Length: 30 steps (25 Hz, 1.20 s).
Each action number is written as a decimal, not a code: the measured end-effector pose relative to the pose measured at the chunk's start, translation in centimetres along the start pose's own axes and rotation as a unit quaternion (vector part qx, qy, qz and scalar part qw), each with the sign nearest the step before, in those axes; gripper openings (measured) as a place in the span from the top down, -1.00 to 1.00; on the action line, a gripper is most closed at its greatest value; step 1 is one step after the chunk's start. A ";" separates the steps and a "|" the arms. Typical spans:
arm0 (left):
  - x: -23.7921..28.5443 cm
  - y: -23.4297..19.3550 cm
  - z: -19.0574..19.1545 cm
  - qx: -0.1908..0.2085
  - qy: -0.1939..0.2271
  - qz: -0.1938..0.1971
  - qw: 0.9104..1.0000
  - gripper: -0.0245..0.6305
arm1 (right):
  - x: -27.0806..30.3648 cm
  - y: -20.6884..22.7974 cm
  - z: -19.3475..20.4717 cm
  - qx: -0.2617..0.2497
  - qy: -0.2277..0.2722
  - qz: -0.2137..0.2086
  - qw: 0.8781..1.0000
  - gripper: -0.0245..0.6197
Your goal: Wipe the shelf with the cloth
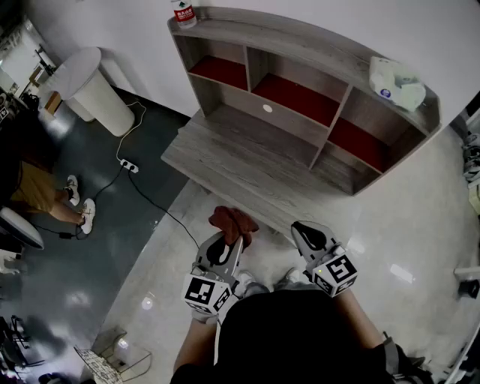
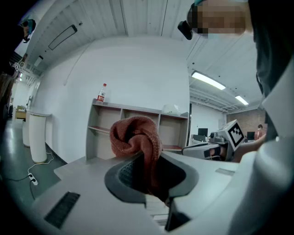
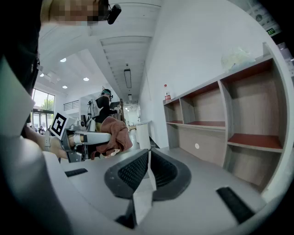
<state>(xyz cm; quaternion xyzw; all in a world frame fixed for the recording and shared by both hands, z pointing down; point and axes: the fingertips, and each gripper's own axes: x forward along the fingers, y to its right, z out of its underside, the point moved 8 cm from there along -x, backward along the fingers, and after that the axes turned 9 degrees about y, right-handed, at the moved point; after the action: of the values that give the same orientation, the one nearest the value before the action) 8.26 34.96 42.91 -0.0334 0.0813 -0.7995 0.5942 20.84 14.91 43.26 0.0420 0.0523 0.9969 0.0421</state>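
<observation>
My left tongs (image 2: 147, 172) are clamped narrow on the rust-red cloth (image 2: 136, 134). It rises out of the jaws and bunches into a knot past the tips. My right tongs (image 3: 148, 170) are closed together on nothing. I hold both side by side near my body, almost level, tips aimed at the shelf (image 1: 247, 161). The cloth hangs over the floor (image 1: 187, 255) near the shelf's front edge, its bulk running along the jaws toward the shelf. Behind are red-floored compartments (image 1: 296, 97). On top stand a bottle (image 1: 183, 13) at the left end and a pale bag (image 1: 396, 82) at the right.
</observation>
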 end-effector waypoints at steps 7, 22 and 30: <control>-2.4 -2.6 -0.7 -0.012 0.008 -0.010 1.000 0.69 | 2.0 -2.9 -0.1 -0.007 -0.003 0.002 1.000 0.90; -3.0 -7.8 -0.5 -0.018 -0.009 0.016 1.000 0.72 | 6.4 -5.4 0.7 -0.006 -0.010 0.027 1.000 0.90; 2.6 -9.7 -0.2 -0.030 -0.027 0.002 0.999 0.71 | 9.9 1.0 0.2 0.015 0.001 0.035 0.999 0.90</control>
<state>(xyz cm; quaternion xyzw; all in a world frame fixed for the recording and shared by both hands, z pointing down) -1.73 35.18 44.27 -0.0725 0.0899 -0.7942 0.5966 10.97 14.85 44.35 0.0439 0.0660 0.9968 0.0063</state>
